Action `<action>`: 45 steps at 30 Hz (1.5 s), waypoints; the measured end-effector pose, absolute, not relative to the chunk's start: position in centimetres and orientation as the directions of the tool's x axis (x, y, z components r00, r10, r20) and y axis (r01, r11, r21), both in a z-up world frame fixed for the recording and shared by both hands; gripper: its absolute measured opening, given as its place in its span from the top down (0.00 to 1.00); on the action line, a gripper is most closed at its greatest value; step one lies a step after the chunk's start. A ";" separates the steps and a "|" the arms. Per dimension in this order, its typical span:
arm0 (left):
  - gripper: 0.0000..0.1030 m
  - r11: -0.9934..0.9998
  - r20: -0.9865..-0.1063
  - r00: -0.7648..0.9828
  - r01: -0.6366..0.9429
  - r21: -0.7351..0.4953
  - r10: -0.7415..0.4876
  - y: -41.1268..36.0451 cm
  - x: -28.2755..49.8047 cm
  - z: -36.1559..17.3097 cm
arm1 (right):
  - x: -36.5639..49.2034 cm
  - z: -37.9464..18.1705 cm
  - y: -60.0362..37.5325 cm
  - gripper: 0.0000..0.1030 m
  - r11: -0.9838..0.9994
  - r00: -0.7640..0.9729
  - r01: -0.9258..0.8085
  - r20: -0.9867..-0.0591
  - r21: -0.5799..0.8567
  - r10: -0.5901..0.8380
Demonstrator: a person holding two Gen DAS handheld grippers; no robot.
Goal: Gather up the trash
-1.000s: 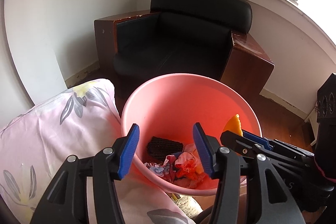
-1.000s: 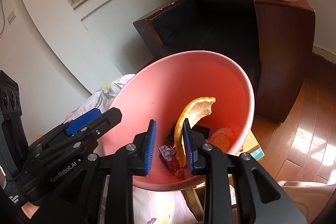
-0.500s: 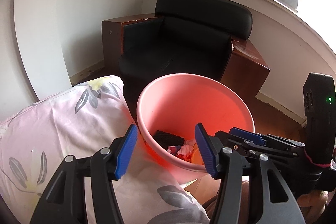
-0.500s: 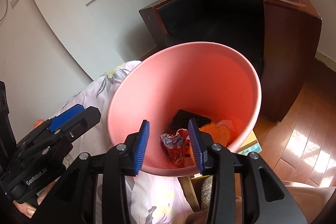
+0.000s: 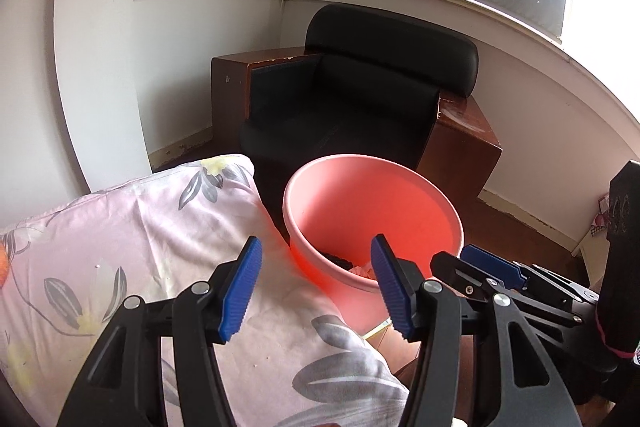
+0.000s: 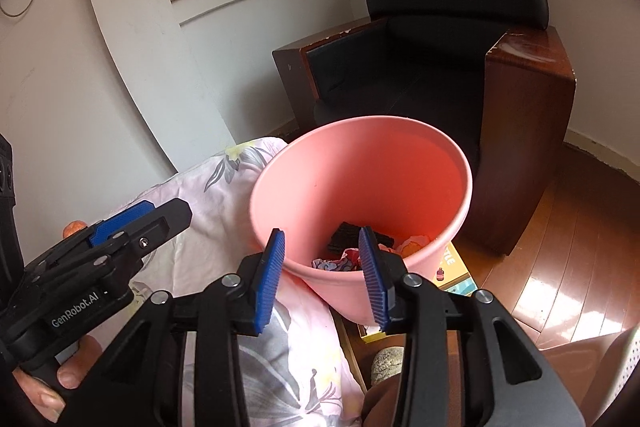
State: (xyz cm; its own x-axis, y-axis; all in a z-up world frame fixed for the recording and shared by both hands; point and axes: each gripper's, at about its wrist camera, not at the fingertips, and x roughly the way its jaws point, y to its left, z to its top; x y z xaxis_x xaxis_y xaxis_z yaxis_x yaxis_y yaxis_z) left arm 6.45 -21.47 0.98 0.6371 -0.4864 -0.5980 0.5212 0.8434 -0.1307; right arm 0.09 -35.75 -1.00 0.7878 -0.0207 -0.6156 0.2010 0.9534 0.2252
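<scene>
While both of my tongs hang before the pink bucket (image 6: 362,163), neither pinches anything; my left gripper (image 5: 316,287) stands spread wide, its blue pads (image 5: 240,289) framing the near rim of the bucket and the edge of the floral bedding (image 5: 120,243); my right gripper (image 6: 322,277) is spread less widely, with nothing between its blue pads (image 6: 270,279), and its jaws opened further within the last second and have held since. Seen from the right wrist, the trash lies at the bottom of the bucket: a black ribbed piece (image 6: 346,237), a crumpled printed wrapper (image 6: 334,263) and orange peel (image 6: 408,247) beside it; from the left wrist only a dark sliver and a pale scrap show over the near rim. Bucket and bedding touch, the bucket standing just right of the bedding's edge; behind the bucket stands a black armchair (image 6: 448,39) with brown wooden sides, set in the corner below the windows; a colourful box (image 6: 452,267) lies under the bucket's right side, on or near the wooden floor (image 6: 568,251); my left hand (image 6: 60,375) grips its tool's handle at lower left in the right-wrist view.
</scene>
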 end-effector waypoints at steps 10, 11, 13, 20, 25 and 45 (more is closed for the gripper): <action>0.47 0.849 -0.570 0.666 0.516 -0.113 -0.480 -18.9 3.1 2.4 | -2.4 -0.1 -33.1 0.51 0.955 0.812 0.225 -0.579 0.196 -0.073; 0.47 0.850 -0.569 0.669 0.514 -0.112 -0.479 -18.6 2.8 2.5 | -2.6 -0.1 -32.8 0.51 0.956 0.813 0.226 -0.576 0.187 -0.080; 0.47 0.853 -0.565 0.674 0.510 -0.111 -0.477 -18.4 2.4 2.5 | -2.9 0.0 -32.4 0.51 0.958 0.816 0.229 -0.571 0.174 -0.091; 0.48 0.860 -0.558 0.683 0.497 -0.116 -0.471 -16.8 1.4 2.7 | -3.7 0.0 -30.8 0.50 0.964 0.818 0.228 -0.564 0.136 -0.113; 0.49 0.864 -0.559 0.684 0.487 -0.128 -0.468 -16.1 1.2 2.6 | -3.7 0.2 -30.2 0.50 0.968 0.818 0.218 -0.564 0.127 -0.111; 0.52 0.872 -0.572 0.679 0.468 -0.147 -0.460 -14.8 1.8 2.0 | -3.2 0.0 -29.7 0.50 0.969 0.811 0.203 -0.578 0.141 -0.086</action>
